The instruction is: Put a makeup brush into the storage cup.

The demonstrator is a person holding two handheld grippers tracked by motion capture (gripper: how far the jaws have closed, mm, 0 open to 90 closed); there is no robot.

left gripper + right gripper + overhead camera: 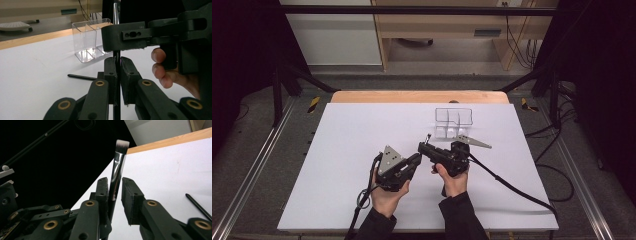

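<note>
Left tongs (116,60) clamped on the thin black shaft of the brush (118,162), low on the handle. Brush is held off the desk (352,150), centre front. Its long axis runs 6 to 12 in both gripper views, bristles at 12.

Right tongs (117,182) straddle the silver ferrule, not clamped: one pad touches it, the other stands off with a visible gap. They cross the brush from the 3 o'clock side in the high view. My read: handover in progress, and the right needs a full squeeze before the left lets go.

Stick (82,77) lies flat just beyond. Organizer (454,117) is at 1 o'clock, nearer the right hand.
</note>
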